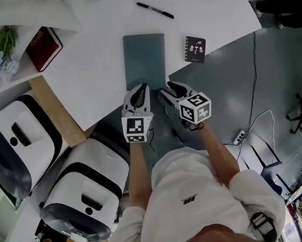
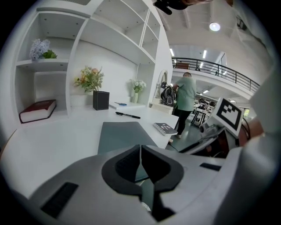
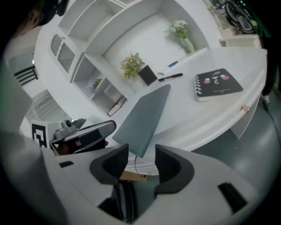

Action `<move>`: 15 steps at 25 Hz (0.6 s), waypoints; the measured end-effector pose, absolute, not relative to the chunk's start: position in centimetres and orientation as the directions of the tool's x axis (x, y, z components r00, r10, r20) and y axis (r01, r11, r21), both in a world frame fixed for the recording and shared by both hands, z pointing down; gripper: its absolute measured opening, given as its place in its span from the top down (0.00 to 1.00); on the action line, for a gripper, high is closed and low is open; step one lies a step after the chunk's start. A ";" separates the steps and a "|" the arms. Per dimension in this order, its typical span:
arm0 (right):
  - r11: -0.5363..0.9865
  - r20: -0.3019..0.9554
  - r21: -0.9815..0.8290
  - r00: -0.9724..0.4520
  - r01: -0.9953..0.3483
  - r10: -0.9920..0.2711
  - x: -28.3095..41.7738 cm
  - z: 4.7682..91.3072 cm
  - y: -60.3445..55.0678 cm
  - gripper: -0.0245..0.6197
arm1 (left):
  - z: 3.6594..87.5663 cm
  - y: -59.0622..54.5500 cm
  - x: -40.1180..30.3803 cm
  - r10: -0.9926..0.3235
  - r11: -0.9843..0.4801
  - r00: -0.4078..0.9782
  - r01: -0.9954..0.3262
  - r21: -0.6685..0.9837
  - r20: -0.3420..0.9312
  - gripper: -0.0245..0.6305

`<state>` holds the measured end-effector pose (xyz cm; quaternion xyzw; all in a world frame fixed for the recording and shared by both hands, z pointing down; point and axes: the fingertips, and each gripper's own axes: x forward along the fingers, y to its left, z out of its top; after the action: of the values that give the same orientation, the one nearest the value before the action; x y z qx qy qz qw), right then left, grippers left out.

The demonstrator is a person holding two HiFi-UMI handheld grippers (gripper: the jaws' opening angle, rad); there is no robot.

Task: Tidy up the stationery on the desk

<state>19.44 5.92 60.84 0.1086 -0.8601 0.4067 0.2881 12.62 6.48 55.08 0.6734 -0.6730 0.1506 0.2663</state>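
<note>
L gripper [image 1: 142,87] jaws closed at grey folder [image 1: 145,54] near edge. R gripper [image 1: 167,88] wide open; folder corner sits between pads, untouched.

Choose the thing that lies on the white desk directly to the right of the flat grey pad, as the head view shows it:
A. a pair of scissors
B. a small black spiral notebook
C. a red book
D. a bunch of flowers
B: the small black spiral notebook lies flat on the desk to the right of the grey pad, with a strip of bare desk between them.
</note>
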 end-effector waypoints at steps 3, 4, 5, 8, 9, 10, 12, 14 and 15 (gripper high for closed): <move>0.570 0.562 -0.702 -0.824 -0.427 0.076 19.2 61.7 6.2 0.68 | 55.3 6.3 12.3 -0.823 0.045 0.056 -0.985 0.164 0.565 0.96; 0.549 0.554 -0.719 -0.828 -0.426 0.083 19.1 61.8 6.2 0.67 | 55.4 6.3 12.2 -0.822 0.044 0.059 -0.985 0.167 0.566 0.96; 0.529 0.545 -0.735 -0.833 -0.424 0.090 19.0 62.0 6.2 0.66 | 55.4 6.2 12.1 -0.821 0.043 0.063 -0.985 0.170 0.568 0.96; 0.469 0.512 -0.784 -0.851 -0.408 0.116 18.6 62.3 6.4 0.65 | 55.4 6.1 11.8 -0.818 0.040 0.070 -0.983 0.178 0.571 0.96; 0.446 0.498 -0.801 -0.858 -0.399 0.127 18.4 62.3 6.5 0.64 | 55.4 6.0 11.7 -0.817 0.041 0.071 -0.983 0.181 0.573 0.96; 0.423 0.483 -0.818 -0.865 -0.389 0.138 18.2 62.4 6.5 0.64 | 55.5 5.8 11.7 -0.816 0.041 0.073 -0.982 0.183 0.574 0.96; 0.395 0.450 -0.845 -0.878 -0.360 0.162 17.7 62.3 6.7 0.64 | 55.5 5.6 11.6 -0.814 0.043 0.075 -0.981 0.188 0.577 0.96; 0.408 0.428 -0.852 -0.886 -0.328 0.181 17.2 61.8 6.9 0.74 | 55.6 5.5 11.5 -0.812 0.046 0.077 -0.980 0.196 0.579 0.96; 0.426 0.427 -0.846 -0.885 -0.320 0.184 17.1 61.6 7.0 0.78 | 55.6 5.6 11.4 -0.810 0.047 0.079 -0.979 0.199 0.581 0.96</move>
<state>17.09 7.04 61.59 0.0418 -0.8106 0.5342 0.2361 11.41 5.56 55.65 0.6748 -0.6628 0.1454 0.2902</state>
